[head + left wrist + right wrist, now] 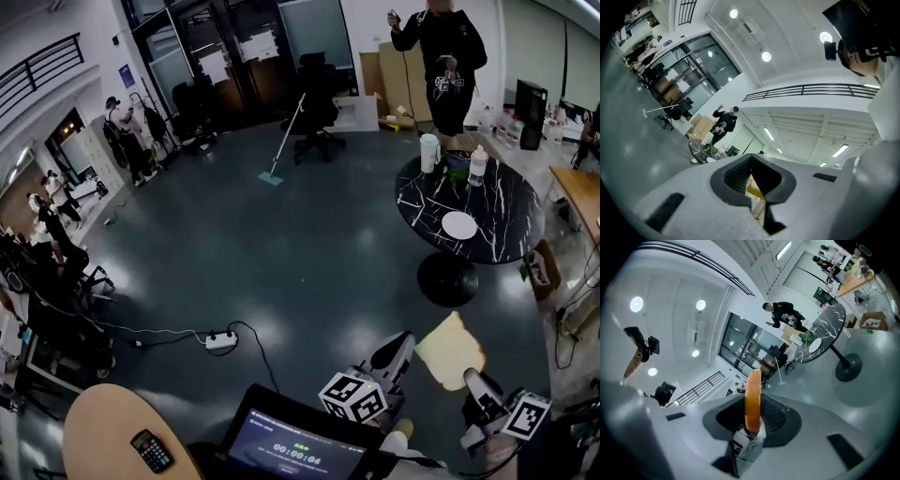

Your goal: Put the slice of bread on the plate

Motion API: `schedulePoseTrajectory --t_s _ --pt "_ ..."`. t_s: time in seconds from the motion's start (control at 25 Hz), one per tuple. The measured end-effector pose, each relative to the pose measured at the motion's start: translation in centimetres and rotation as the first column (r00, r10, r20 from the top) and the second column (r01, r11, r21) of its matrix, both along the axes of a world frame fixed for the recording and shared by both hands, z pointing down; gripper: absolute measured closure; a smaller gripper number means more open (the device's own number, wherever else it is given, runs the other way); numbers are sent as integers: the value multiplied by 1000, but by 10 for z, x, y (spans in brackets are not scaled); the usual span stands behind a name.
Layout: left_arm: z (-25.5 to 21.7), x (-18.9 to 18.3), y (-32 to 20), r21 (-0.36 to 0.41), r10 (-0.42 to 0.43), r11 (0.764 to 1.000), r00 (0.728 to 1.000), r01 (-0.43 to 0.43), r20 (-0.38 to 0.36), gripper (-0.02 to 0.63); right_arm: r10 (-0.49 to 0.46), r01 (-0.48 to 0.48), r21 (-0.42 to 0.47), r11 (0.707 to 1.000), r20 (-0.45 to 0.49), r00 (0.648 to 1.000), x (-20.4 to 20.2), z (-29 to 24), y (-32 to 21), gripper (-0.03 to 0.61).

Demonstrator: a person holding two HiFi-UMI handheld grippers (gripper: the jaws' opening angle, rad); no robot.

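A tan slice of bread (pixel 451 351) hangs in the air over the dark floor, with my right gripper (pixel 472 378) shut on its lower edge. In the right gripper view the slice (pixel 753 394) stands edge-on between the jaws of the right gripper (pixel 752 425). The small white plate (pixel 459 225) lies on a round black marble table (pixel 502 202) some way ahead, also seen far off as a plate (pixel 814 345). My left gripper (pixel 396 352) sits just left of the bread, jaws together and holding nothing; in its own view the left gripper (pixel 751 159) points toward the distant table (pixel 698 147).
A person in black (pixel 441 56) stands beyond the table, which also carries a white cup (pixel 429 152), a bottle (pixel 477 164) and a plant. A laptop (pixel 291 445) and a wooden round table (pixel 94 427) are close below. A power strip (pixel 222 340), an office chair (pixel 319 112) and a cardboard box (pixel 541 267) stand on the floor.
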State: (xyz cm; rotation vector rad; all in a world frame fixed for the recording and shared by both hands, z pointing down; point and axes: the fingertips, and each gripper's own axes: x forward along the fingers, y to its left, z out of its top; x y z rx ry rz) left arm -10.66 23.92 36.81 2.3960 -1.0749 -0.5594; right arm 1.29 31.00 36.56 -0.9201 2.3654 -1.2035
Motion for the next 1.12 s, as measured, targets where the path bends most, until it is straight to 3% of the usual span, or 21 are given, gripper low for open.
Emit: schedulePoseTrajectory --t_s 0.24,0.52,0.88,1.12 --pt "19 32 -46 -24 1 1000 1000 -1 8 606 2 -2 -14 1000 -7 1000 35 7 -50 488" --pt "14 63 -96 -2 10 1000 1000 -10 17 606 24 -24 -7 1000 -10 1000 70 7 -97 488" --pt "29 66 -125 -46 -14 999 999 16 40 606 47 -48 -39 998 -10 999 94 23 -133 488" --pt "44 74 -177 -65 6 998 1000 -4 30 606 43 -43 -62 997 -5 999 97 37 -185 488"
